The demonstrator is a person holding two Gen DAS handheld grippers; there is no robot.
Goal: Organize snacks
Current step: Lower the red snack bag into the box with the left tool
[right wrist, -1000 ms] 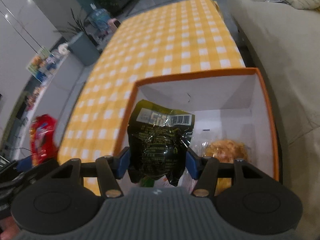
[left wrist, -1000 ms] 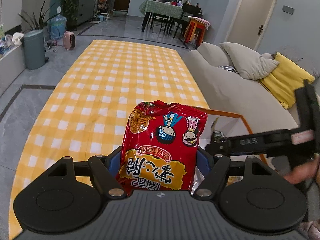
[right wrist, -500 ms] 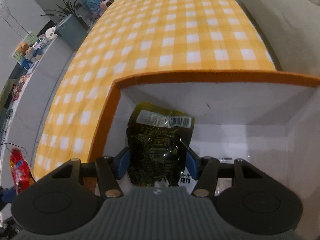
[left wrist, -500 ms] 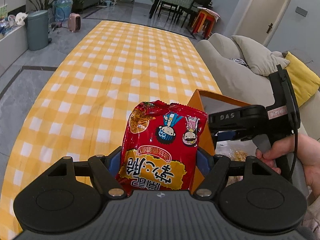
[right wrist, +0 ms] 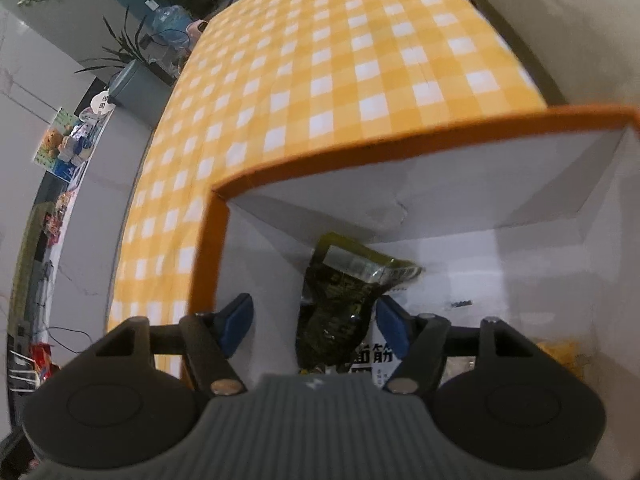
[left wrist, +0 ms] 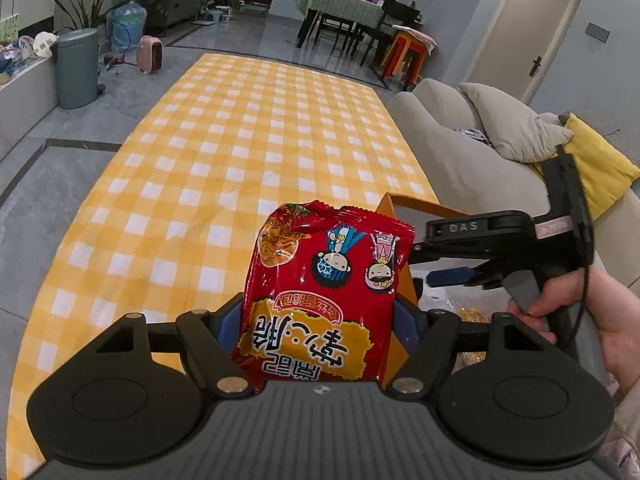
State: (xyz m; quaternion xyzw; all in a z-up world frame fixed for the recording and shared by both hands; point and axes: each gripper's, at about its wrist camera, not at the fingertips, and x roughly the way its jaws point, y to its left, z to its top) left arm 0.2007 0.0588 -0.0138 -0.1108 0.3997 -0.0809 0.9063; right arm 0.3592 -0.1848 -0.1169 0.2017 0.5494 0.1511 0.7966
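The left gripper [left wrist: 320, 320] is pinching a red snack bag [left wrist: 326, 300] between its two blue pads. The bag stands up tall, with cartoon faces near the top and big yellow writing lower down (the writing is upside down from here). It is held up over the yellow checked cloth [left wrist: 224, 168], right next to the orange box [left wrist: 394, 204].

The orange box [right wrist: 400, 142] is white on the inside and open at the top. It sits at the edge of the checked cloth [right wrist: 340, 60], close to the sofa [left wrist: 460, 152].

The right gripper [right wrist: 314, 320] is down inside the box, near its left wall. Its blue pads [right wrist: 236, 320] are spread wide apart and are not squeezing anything. A dark green snack pack [right wrist: 340, 304] is between them, closer to the right pad than the left. The pack leans against the back corner of the box, with its top edge bent over to the right.

More snacks lie at the bottom of the box. One is a white pack with black writing [right wrist: 374, 356], just under the green one. At the right there is something golden yellow in a clear wrapper [right wrist: 560, 354], but it is too blurry to tell what it is.

In the left view, the person's right hand [left wrist: 580, 312] holds the handle of the right gripper over the box.
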